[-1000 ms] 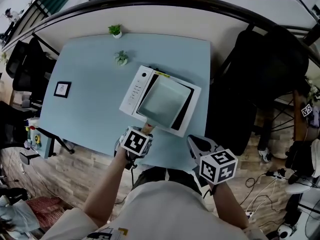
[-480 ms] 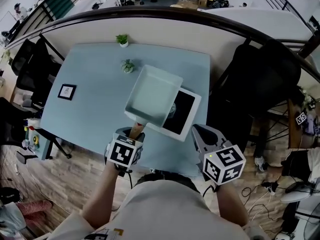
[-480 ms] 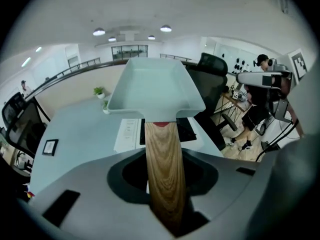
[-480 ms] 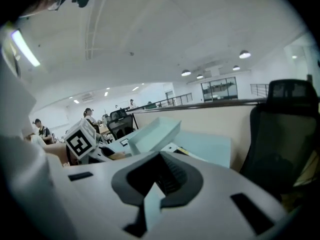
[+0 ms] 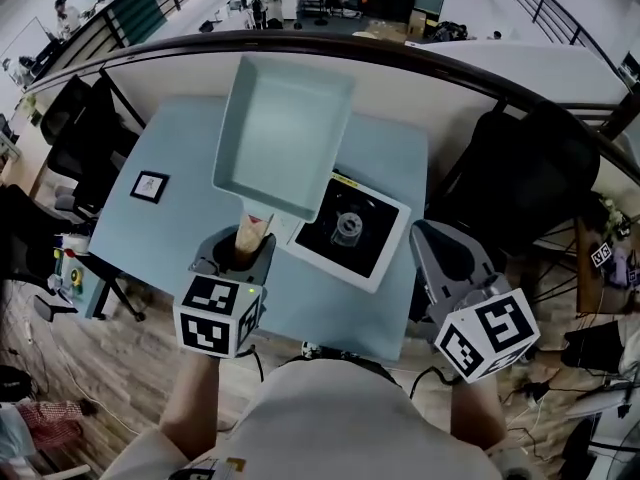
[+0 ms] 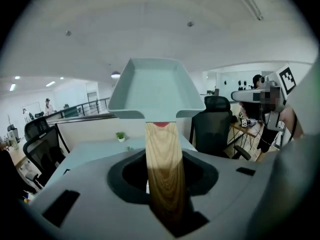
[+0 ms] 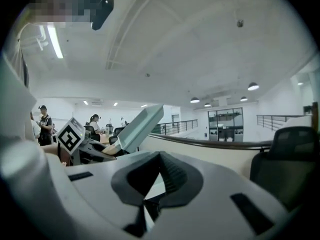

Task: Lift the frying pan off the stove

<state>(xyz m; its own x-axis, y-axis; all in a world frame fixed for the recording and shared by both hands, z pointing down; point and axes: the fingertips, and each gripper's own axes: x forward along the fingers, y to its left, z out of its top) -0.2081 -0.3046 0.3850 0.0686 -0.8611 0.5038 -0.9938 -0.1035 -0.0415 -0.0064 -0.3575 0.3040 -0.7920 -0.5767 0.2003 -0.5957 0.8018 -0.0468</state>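
My left gripper (image 5: 245, 253) is shut on the wooden handle (image 5: 252, 236) of a pale teal square frying pan (image 5: 283, 133). The pan hangs high in the air, well above the table (image 5: 160, 228) and to the upper left of the stove. The white stove (image 5: 350, 230) with its black top stands bare on the table. In the left gripper view the handle (image 6: 162, 159) runs out between the jaws to the pan (image 6: 152, 86). My right gripper (image 5: 445, 258) hovers right of the stove, shut and holding nothing. From it the pan (image 7: 140, 126) shows at the left.
A small black-framed card (image 5: 150, 185) lies on the table's left part. Black office chairs stand to the right (image 5: 520, 178) and left (image 5: 70, 128) of the table. A curved rail (image 5: 420, 53) runs behind it. Cables lie on the floor at the right.
The pan has risen off the stove and up towards the camera in my left gripper, uncovering the black stove top. The right gripper has lifted too.
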